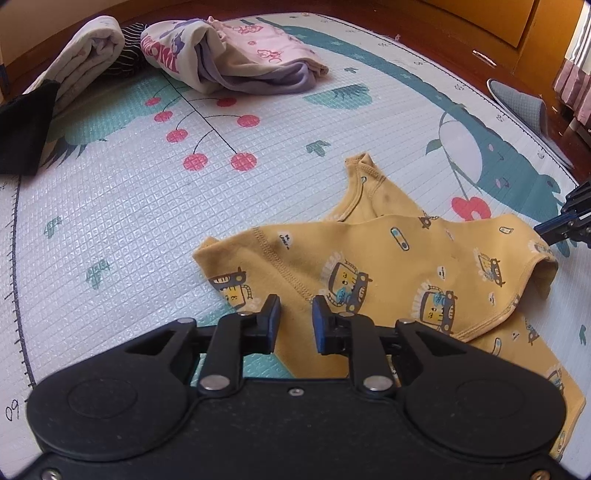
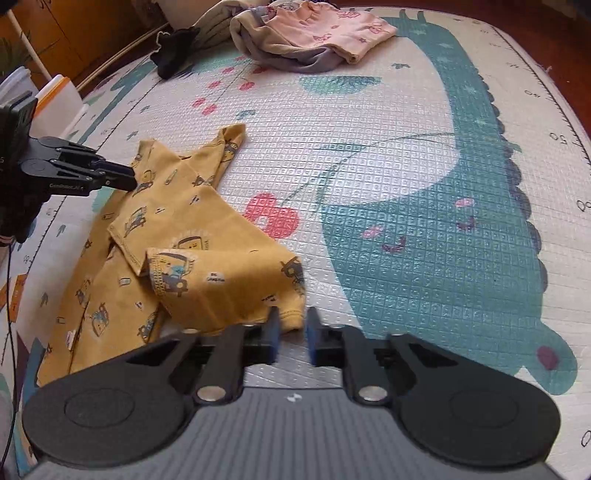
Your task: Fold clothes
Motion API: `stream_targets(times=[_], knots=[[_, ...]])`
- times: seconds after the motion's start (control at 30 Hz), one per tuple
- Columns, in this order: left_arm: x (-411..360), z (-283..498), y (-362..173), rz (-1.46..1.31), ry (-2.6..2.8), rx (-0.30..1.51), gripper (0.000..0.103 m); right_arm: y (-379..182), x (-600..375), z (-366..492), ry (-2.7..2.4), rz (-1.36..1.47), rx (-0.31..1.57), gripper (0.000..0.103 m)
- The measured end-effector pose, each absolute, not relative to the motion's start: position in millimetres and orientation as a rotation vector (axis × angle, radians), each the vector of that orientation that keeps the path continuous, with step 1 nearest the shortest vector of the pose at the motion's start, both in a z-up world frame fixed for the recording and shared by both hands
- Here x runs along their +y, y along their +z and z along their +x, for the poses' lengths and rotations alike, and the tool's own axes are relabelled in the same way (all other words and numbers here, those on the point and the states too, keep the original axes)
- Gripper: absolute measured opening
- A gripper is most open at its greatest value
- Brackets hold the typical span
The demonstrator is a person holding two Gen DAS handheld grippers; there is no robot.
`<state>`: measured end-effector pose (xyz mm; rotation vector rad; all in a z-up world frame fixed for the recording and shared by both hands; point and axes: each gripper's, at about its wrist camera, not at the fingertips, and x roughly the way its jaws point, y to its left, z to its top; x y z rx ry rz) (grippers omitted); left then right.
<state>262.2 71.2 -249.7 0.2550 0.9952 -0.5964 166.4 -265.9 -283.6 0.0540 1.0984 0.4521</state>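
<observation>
A small mustard-yellow garment printed with cartoon cars lies rumpled on a patterned play mat, part of it doubled over onto itself, one strap-like end pointing away toward the heap of other clothes at the mat's far edge. That heap, well apart from the yellow garment, includes a pink printed piece lying on grey-lilac cloth, a rolled pale piece and a black piece beside it. The left claw hovers low over the garment's near side; its blue-padded fingers stand apart with yellow cloth showing in the gap, and neither pad can be seen to press on the fabric. From the right wrist view this same claw appears with its tips at the garment's far-left edge, though contact there cannot be told. The right claw sits at the garment's folded corner, its jaws apart, a hem of yellow cloth lying between them without being pinched. In the left wrist view the right claw reaches in beside the garment's right-hand edge. A grey slipper rests off the mat, beyond the garment, on the wooden floor.
</observation>
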Motion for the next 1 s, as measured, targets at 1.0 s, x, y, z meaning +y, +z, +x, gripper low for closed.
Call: stream_targets(times=[1.0], knots=[[74.0,259.8,-252.4,0.254,-0.614,0.979,0.018,-293.1,-307.8,187.4,0.402,0.241,1.067,0.028]])
